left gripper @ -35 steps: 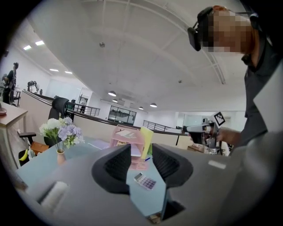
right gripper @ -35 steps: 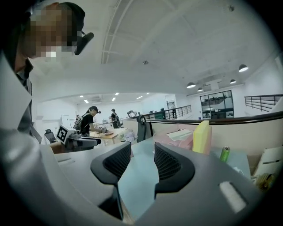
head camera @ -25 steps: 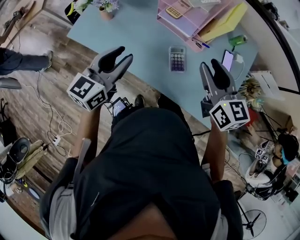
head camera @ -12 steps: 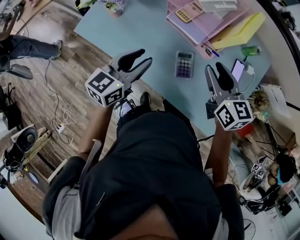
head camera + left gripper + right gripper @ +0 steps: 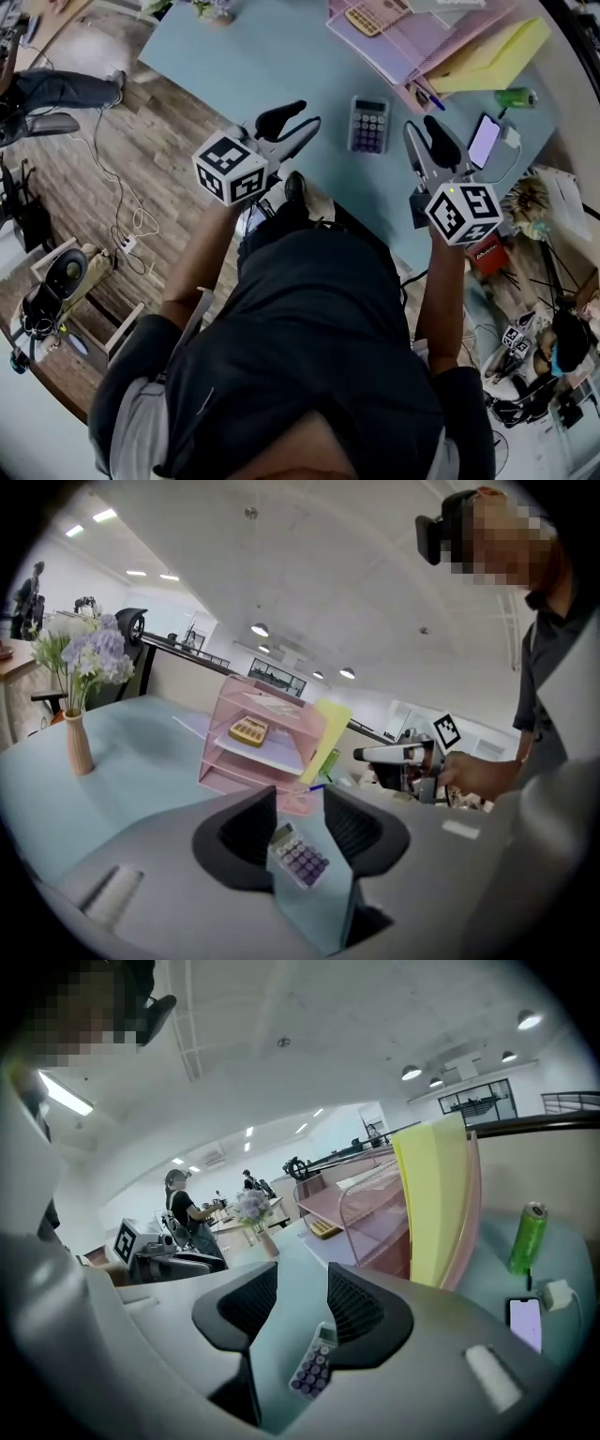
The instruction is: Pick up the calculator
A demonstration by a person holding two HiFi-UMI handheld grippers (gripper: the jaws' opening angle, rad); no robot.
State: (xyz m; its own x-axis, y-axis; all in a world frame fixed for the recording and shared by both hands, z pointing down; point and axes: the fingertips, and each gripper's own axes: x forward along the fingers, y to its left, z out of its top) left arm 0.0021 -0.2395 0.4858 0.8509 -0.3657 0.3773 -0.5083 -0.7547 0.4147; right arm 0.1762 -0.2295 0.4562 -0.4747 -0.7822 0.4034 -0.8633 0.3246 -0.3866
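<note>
Pink rack (image 5: 234, 780) holds tan calculator (image 5: 247, 729); left gripper (image 5: 307, 114), right gripper (image 5: 420, 124) jaws gape empty near purple calculator (image 5: 368, 125).

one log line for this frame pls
phase: pre-grasp | left gripper: open, empty | right gripper: open, empty | calculator: flat on table, between both grippers, untouched

Wood-plank floor (image 5: 169, 112), pale blue table (image 5: 281, 56), white ceiling (image 5: 309, 564), recessed lights (image 5: 260, 630)
</note>
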